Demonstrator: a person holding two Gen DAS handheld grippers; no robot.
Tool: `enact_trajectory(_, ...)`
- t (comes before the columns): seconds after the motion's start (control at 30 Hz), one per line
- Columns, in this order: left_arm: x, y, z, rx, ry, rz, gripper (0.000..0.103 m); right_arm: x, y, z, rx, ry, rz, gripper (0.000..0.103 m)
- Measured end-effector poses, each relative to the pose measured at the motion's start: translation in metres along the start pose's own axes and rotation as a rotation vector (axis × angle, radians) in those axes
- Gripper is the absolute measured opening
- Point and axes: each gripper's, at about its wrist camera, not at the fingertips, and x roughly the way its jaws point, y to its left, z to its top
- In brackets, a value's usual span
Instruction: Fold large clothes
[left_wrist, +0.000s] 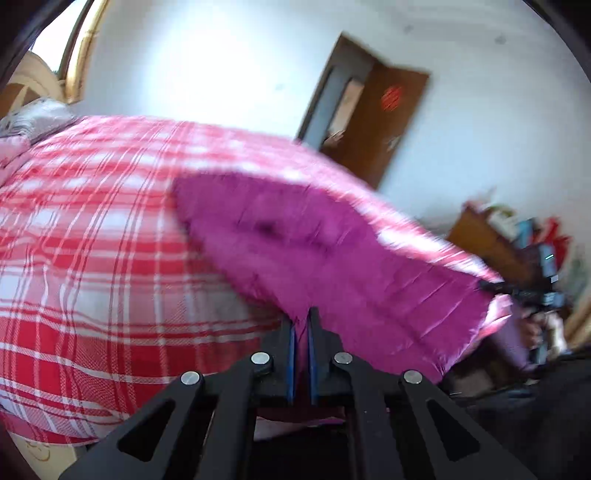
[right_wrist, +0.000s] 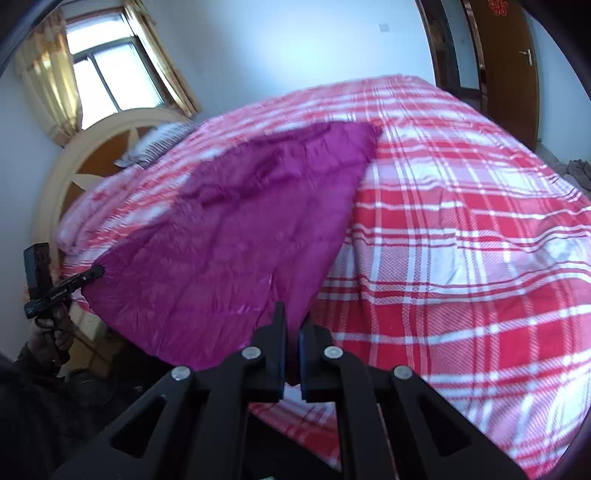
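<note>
A large magenta garment lies spread on the bed, its near edge lifted off it. In the left wrist view my left gripper is shut on that edge, with magenta cloth pinched between its blue pads. My right gripper is shut on the same garment further along the edge, cloth showing between its fingers. Each gripper also appears in the other's view: the right gripper at the garment's far right corner, the left gripper at its left corner, held by a person's hand.
A red and white plaid cover spans the whole bed. A cream headboard, a striped pillow and a curtained window stand at the left. A brown door is beyond the bed, a cluttered shelf at right.
</note>
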Motion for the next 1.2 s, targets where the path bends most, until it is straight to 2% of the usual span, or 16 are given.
enact_trajectory(0.07,-0.027,-0.012,0.013,0.004,-0.063,-0.048,0.005,-0.032,0.006,-0.002,0.004,-0.049,0.037,0.007)
enact_trajectory(0.17,-0.039,-0.019,0.037,0.007,-0.121,-0.067,0.005,-0.072,0.011,0.004,0.023,-0.144,0.069,0.007)
enact_trajectory(0.23,-0.028,-0.015,0.051,0.023,-0.123,-0.074,0.005,-0.089,0.011,0.019,0.038,-0.212,0.080,0.007)
enact_trajectory(0.3,-0.003,-0.001,0.068,0.031,-0.116,-0.049,0.005,-0.085,0.009,0.045,0.044,-0.255,0.082,0.007)
enact_trajectory(0.37,0.040,0.026,0.090,-0.017,-0.071,-0.041,0.005,-0.065,-0.001,0.074,0.072,-0.264,0.086,0.007)
enact_trajectory(0.43,0.074,0.048,0.103,-0.034,-0.046,0.005,0.005,-0.034,-0.014,0.105,0.100,-0.250,0.067,0.007)
enact_trajectory(0.6,0.163,0.105,0.130,-0.119,0.047,0.080,0.009,0.064,-0.056,0.167,0.208,-0.163,-0.013,0.007)
enact_trajectory(0.7,0.196,0.122,0.138,-0.184,0.133,0.121,0.010,0.116,-0.088,0.188,0.292,-0.107,-0.051,0.007)
enact_trajectory(0.8,0.199,0.131,0.146,-0.228,0.129,0.100,0.014,0.153,-0.104,0.199,0.321,-0.065,-0.102,0.007)
enact_trajectory(0.87,0.190,0.133,0.150,-0.211,0.098,0.100,0.024,0.167,-0.110,0.201,0.333,-0.041,-0.122,0.007)
enact_trajectory(0.9,0.182,0.135,0.153,-0.195,0.070,0.155,0.033,0.172,-0.114,0.201,0.339,-0.032,-0.129,0.007)
enact_trajectory(0.97,0.167,0.140,0.156,-0.178,0.002,0.280,0.080,0.181,-0.119,0.203,0.347,-0.019,-0.142,0.007)
enact_trajectory(1.0,0.156,0.141,0.156,-0.183,-0.055,0.333,0.084,0.185,-0.123,0.204,0.348,-0.012,-0.153,0.007)
enact_trajectory(1.03,0.150,0.140,0.157,-0.193,-0.088,0.350,0.084,0.190,-0.125,0.205,0.347,-0.005,-0.159,0.007)
enact_trajectory(1.13,0.155,0.112,0.159,-0.153,-0.104,0.331,0.084,0.204,-0.128,0.209,0.342,0.011,-0.174,0.007)
enact_trajectory(1.2,0.175,0.078,0.157,-0.056,-0.085,0.321,0.084,0.212,-0.126,0.211,0.341,0.015,-0.185,0.007)
